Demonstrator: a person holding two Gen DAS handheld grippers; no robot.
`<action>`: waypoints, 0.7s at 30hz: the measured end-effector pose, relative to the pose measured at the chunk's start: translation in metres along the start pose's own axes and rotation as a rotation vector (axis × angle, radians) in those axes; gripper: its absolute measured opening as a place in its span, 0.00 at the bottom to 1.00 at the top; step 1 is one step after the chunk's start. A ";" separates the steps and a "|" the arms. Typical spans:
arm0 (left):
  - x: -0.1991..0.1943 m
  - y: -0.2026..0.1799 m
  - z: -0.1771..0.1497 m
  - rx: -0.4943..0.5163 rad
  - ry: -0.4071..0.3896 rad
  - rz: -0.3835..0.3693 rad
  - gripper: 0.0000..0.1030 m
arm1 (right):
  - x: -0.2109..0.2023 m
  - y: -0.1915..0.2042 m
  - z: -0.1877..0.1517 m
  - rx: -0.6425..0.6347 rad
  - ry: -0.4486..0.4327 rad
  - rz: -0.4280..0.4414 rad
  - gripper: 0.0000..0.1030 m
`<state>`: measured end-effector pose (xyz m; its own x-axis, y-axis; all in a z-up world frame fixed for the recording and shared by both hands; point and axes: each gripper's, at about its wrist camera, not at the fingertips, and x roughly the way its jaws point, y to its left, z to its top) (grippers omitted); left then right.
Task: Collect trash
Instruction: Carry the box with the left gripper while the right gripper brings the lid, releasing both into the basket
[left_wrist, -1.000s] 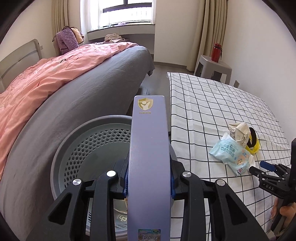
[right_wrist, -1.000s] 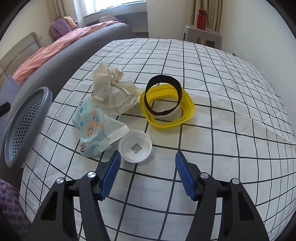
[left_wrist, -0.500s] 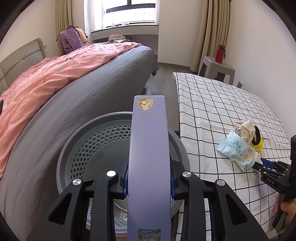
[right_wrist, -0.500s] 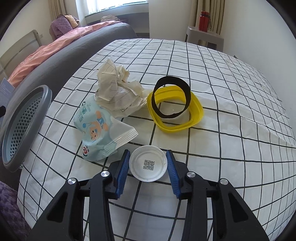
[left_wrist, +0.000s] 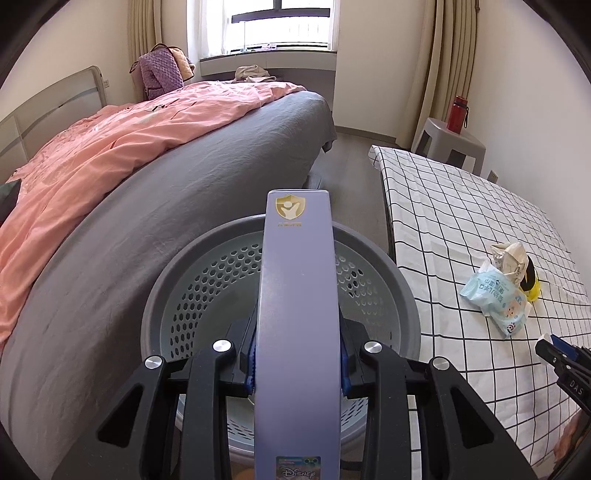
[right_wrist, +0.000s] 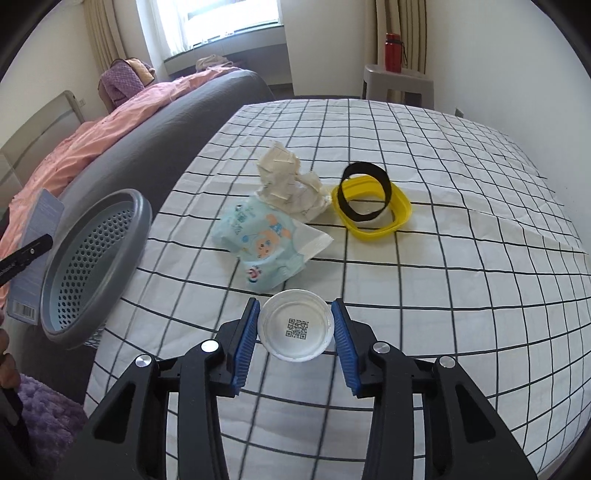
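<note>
Roughly midway: left gripper (left_wrist: 297, 363) clamped purple box (left_wrist: 297, 314) above grey basket (left_wrist: 402, 291), undropped; right gripper (right_wrist: 294, 328) pinched white lid (right_wrist: 294, 324) on checked sheet (right_wrist: 461, 295). Wipes pack (right_wrist: 264, 245), crumpled paper (right_wrist: 290, 182), yellow ring (right_wrist: 371, 214) remained.

Basket (left_wrist: 280, 295): stood left of the table (right_wrist: 443, 295), beside the bed (left_wrist: 184, 206).
Table: carried wipes (right_wrist: 264, 240), paper (right_wrist: 288, 184) behind them, ring (right_wrist: 371, 210) to their right.
Bottle (right_wrist: 393, 51): on stool (right_wrist: 399, 83), behind table.
</note>
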<state>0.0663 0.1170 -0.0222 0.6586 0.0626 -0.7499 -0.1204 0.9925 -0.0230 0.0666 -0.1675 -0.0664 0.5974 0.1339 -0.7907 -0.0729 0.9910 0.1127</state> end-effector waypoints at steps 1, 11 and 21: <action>0.000 0.003 0.000 -0.003 0.001 -0.002 0.30 | -0.003 0.008 0.001 -0.010 -0.008 0.009 0.38; -0.005 0.034 -0.003 -0.032 -0.006 -0.011 0.30 | -0.008 0.112 0.034 -0.159 -0.046 0.173 0.38; -0.003 0.056 -0.004 -0.070 -0.015 0.026 0.30 | 0.016 0.188 0.062 -0.334 -0.046 0.289 0.38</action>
<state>0.0544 0.1720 -0.0239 0.6658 0.0902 -0.7407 -0.1888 0.9807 -0.0502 0.1117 0.0199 -0.0208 0.5489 0.4128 -0.7269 -0.4915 0.8627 0.1188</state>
